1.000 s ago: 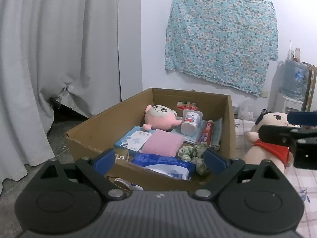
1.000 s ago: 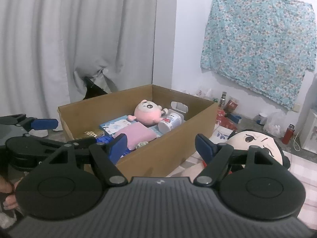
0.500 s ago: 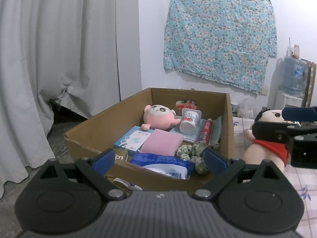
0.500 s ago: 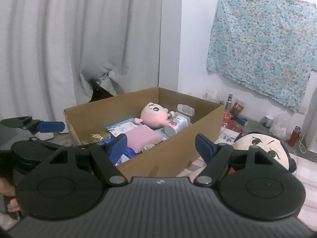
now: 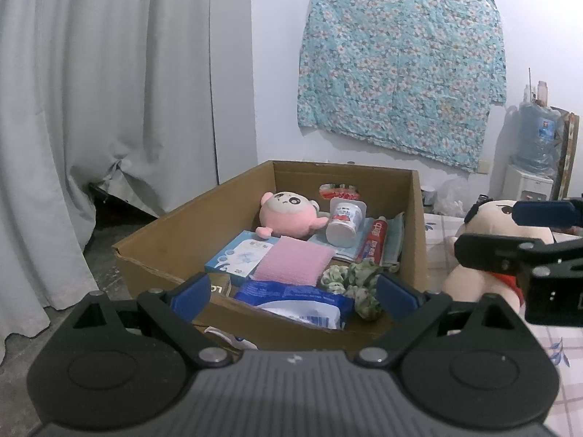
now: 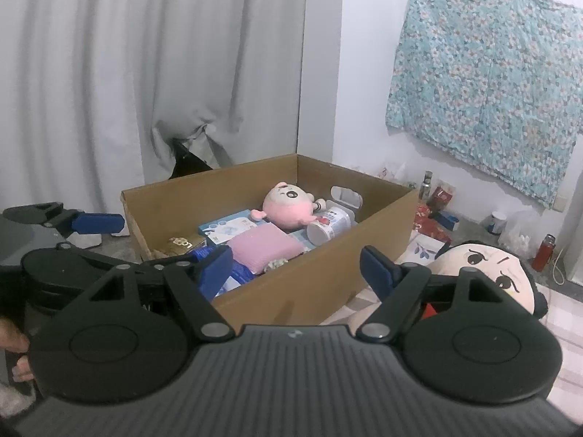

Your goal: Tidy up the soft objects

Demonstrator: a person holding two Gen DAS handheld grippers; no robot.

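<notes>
An open cardboard box [image 5: 171, 240] [image 6: 368, 251] holds a pink plush [image 5: 288, 215] [image 6: 289, 205], a pink sponge cloth [image 5: 295, 260] [image 6: 260, 249], a green floral scrunchie [image 5: 355, 278], a blue wipes pack [image 5: 298, 302], a white cup [image 5: 344, 224], a toothpaste tube [image 5: 375, 242] and a blue-white carton [image 5: 240, 256]. A big-headed doll in red [image 5: 484, 255] [image 6: 488, 266] lies right of the box. My left gripper [image 5: 293, 293] hangs open before the box's near wall, nothing between its fingers. My right gripper [image 6: 297, 267] is open beside the box's right wall, empty too.
White curtains [image 5: 91, 109] hang on the left. A floral cloth [image 5: 397, 83] is pinned to the back wall. A water dispenser [image 5: 532, 167] stands at the far right. Bottles and small clutter [image 6: 441, 207] lie on the floor behind the box. A checked mat [image 5: 441, 240] lies under the doll.
Both views have shifted only slightly; box and doll sit a little lower and to the right in the right wrist view. Nothing was grasped or moved.
</notes>
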